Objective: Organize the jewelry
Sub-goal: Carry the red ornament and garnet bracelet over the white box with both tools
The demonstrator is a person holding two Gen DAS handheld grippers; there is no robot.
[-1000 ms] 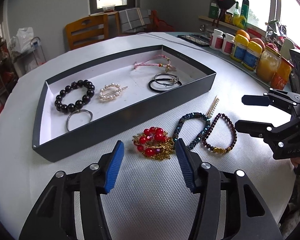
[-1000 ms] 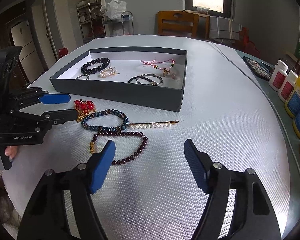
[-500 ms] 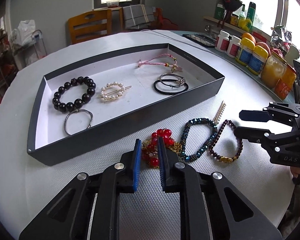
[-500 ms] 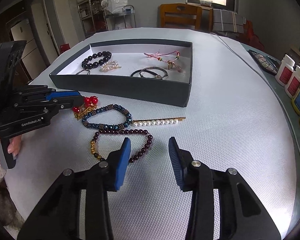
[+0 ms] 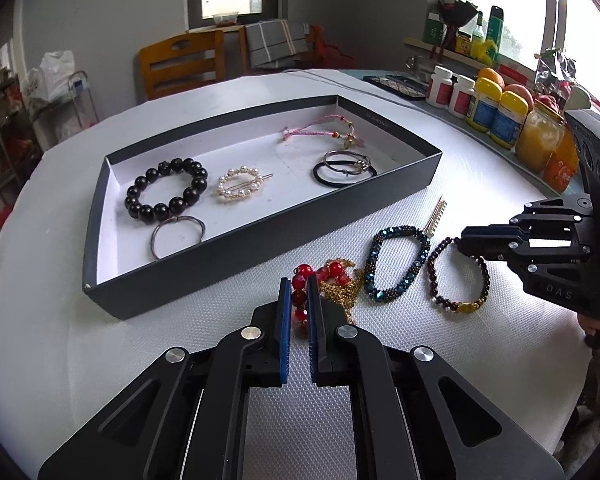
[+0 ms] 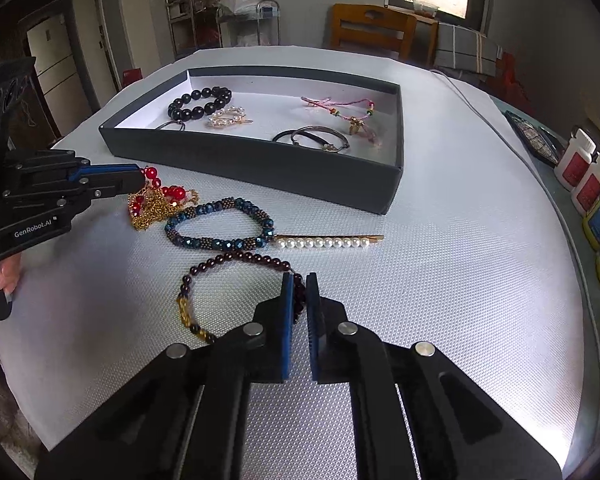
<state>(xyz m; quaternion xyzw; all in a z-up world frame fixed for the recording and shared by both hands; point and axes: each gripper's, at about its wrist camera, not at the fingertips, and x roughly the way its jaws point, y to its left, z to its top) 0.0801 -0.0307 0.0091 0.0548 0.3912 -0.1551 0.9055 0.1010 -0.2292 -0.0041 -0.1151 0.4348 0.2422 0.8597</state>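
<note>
With both grippers clamped at once, the step in hand reads as a paired pick-up from the table. Left gripper: jaws nearly together, pinching the red beads of the red-and-gold piece, whose gold chain trails loose on the cloth to its right. Right gripper: jaws likewise nearly together on the far-right arc of the garnet bracelet; the rest of the loop lies slack toward its gold section. Judgement: lift both straight up and slowly until chain and loop hang free, since either could snag the blue bracelet lying between them, touching or nearly touching the chain. The pearl pin sits just beside the blue bracelet's right end and could be dragged too. Beyond these, the box stands with its near wall close behind the loose pieces; carried items must clear that rim before going down. Inside, the black bead bracelet, pearl clip, hair ties and pink cord leave bare floor in the middle and along the near wall. Table to the right of the box is bare; bottles crowd the far right edge.
</note>
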